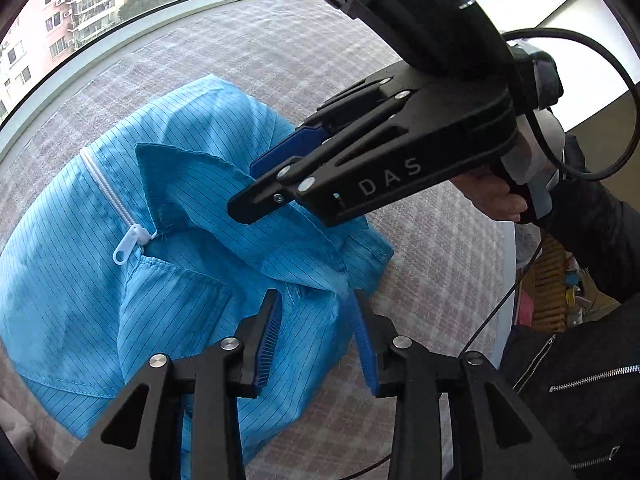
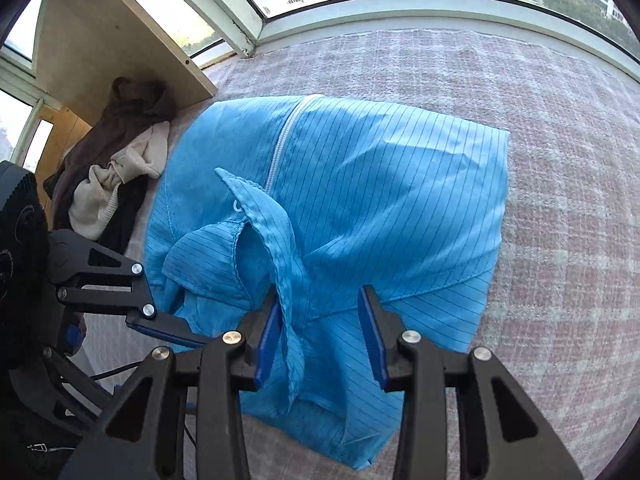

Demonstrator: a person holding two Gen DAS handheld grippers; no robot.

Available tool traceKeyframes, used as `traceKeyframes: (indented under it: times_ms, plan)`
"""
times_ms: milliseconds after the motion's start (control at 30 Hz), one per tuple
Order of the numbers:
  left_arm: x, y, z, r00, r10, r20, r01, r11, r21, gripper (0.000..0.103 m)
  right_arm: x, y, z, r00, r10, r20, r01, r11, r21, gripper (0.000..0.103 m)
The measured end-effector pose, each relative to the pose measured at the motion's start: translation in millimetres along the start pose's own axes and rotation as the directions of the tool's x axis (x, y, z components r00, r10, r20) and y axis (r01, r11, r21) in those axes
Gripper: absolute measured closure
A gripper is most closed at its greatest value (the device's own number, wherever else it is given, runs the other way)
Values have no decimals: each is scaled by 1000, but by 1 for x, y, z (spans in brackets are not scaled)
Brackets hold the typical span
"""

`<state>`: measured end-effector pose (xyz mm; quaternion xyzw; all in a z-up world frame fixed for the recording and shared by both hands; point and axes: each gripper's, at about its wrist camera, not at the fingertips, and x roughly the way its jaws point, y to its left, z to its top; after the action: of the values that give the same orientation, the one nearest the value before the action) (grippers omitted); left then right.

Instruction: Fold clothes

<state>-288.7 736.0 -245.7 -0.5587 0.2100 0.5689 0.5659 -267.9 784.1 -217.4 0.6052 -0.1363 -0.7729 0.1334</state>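
Left wrist view: left gripper (image 1: pixel 316 340) in the near foreground, jaws spread wide, straddling the near collar-side edge of the blue garment (image 1: pixel 120 280) but clamping nothing. Just beyond, right gripper (image 1: pixel 256 184) reaches in from the right, tips at the raised collar (image 1: pixel 192 176); its jaws are seen side-on here, so grip is hard to read. Right wrist view settles it: right gripper (image 2: pixel 318 336) is wide open, collar fabric draped loosely between the pads, not pinched.

Step, as I judge it: garment already folded into a compact block on the checked worktop (image 2: pixel 560 160), zipper (image 2: pixel 280 148) up; collar end needs tidying or a last fold. Next move calls for closing on the near edge.

Only the right view shows the pile of other clothes (image 2: pixel 112 184) far left and the far folded edge; only the left shows the zipper pull (image 1: pixel 126 246).
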Motion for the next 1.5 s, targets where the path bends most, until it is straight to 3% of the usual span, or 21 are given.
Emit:
traceKeyframes:
  times_ms: [133,167,200,267,433,500,567,633,700,733,800,900,967,1033,1067,1133,1200,1300,1367,1400,1500]
  plan:
    - [16,-12,-8,999,25,-39,-25,1000,12,72,19,-7,5,998,53,-32,-52,998,42,67]
    - [18,-10,-10,999,16,-28,-16,1000,-7,76,21,-10,5,996,86,-33,-84,995,62,75]
    - [21,-7,-11,1000,7,-16,-7,1000,-26,91,23,-14,4,992,119,-35,-116,990,83,89]
    - [17,-6,-18,999,-20,36,22,999,-44,99,29,-29,1,973,229,-35,-219,959,178,96]
    - [4,-14,-44,989,-44,143,46,999,-9,101,38,-67,-11,875,479,69,-467,798,382,100]
    - [7,-19,-50,989,-8,146,4,1000,26,101,32,-77,-13,845,517,133,-522,749,408,100]
    - [11,-27,-53,987,55,153,-67,995,77,101,25,-82,-11,792,576,200,-603,689,403,100]
    - [12,-35,-54,984,87,158,-106,988,115,101,24,-86,-12,808,558,189,-579,692,431,100]
    - [12,-39,-53,982,101,160,-123,983,133,101,15,-74,-6,923,370,106,-383,853,354,96]
    - [12,-40,-52,982,103,159,-126,982,143,101,7,-65,-3,946,307,102,-324,900,293,96]
    - [11,-41,-51,982,109,157,-134,978,160,101,-7,-39,7,972,208,113,-225,961,160,96]
    - [9,-42,-51,980,121,155,-149,972,183,101,-6,1,26,997,8,83,-4,999,-50,69]
    - [8,-44,-54,978,134,157,-164,967,193,101,10,2,38,993,118,10,-118,993,-24,69]
    - [9,-45,-57,975,150,161,-181,963,201,101,31,-9,41,953,294,-71,-288,954,84,80]
    - [9,-46,-59,974,156,162,-187,961,203,101,40,-16,41,928,359,-101,-345,929,135,99]
    - [4,-43,-63,973,158,169,-190,962,195,99,48,-29,34,898,425,-114,-394,892,222,99]
    - [-4,-37,-60,972,149,181,-180,969,171,98,55,-41,22,826,558,-77,-509,797,325,99]
    - [-22,-20,-52,971,130,200,-158,978,132,95,55,-54,11,764,645,-10,-590,705,394,99]
    - [-34,-11,-41,966,155,205,-184,974,129,95,39,-58,11,806,590,34,-561,746,360,99]
    - [-40,-6,-35,966,157,204,-186,974,128,95,29,-55,14,889,456,42,-446,841,307,94]
    - [-54,-4,-30,984,80,159,-106,981,161,94,3,-46,11,977,212,35,-215,957,196,73]
